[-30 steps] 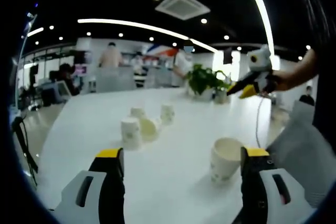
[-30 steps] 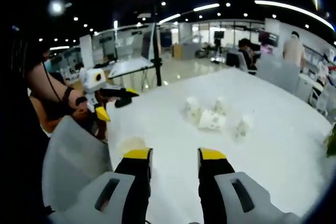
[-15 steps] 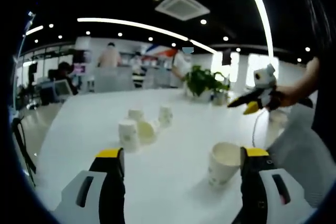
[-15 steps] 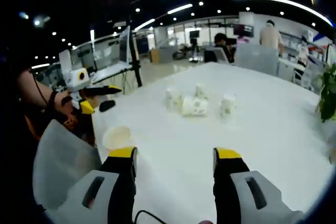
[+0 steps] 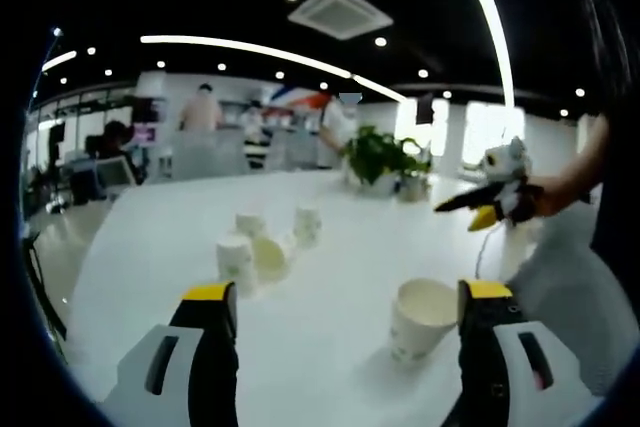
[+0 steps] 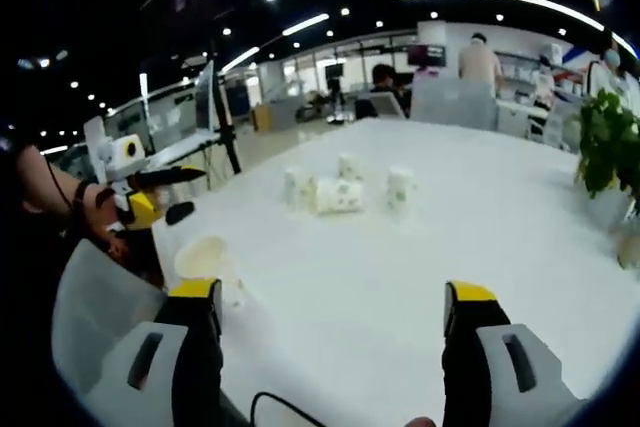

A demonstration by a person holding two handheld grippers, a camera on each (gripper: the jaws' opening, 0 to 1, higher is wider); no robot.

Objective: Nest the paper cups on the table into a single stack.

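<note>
An upright white paper cup [image 5: 419, 318] stands just inside my left gripper's right jaw; in the right gripper view that cup [image 6: 206, 263] sits by the left jaw tip. Farther along the white table [image 5: 345, 247] is a cluster of several paper cups [image 5: 262, 244], one lying on its side [image 5: 270, 256]. The same cluster [image 6: 340, 187] shows mid-table, with the tipped cup [image 6: 338, 196]. My left gripper [image 5: 347, 292] is open and holds nothing. My right gripper [image 6: 332, 292] is open wide and holds nothing. Each gripper shows in the other's view, right [image 5: 492, 203] and left [image 6: 140, 183].
A potted plant [image 5: 377, 155] stands at the table's far end and shows again [image 6: 609, 139] at the right. People, desks and monitors fill the office behind. A tripod [image 6: 222, 112] stands past the table's left side. A grey sleeve [image 6: 95, 307] lies by the near corner.
My right gripper's jaws have spread from a narrow gap to wide apart. Both views have shifted a little with the hands. The cups have stayed where they were.
</note>
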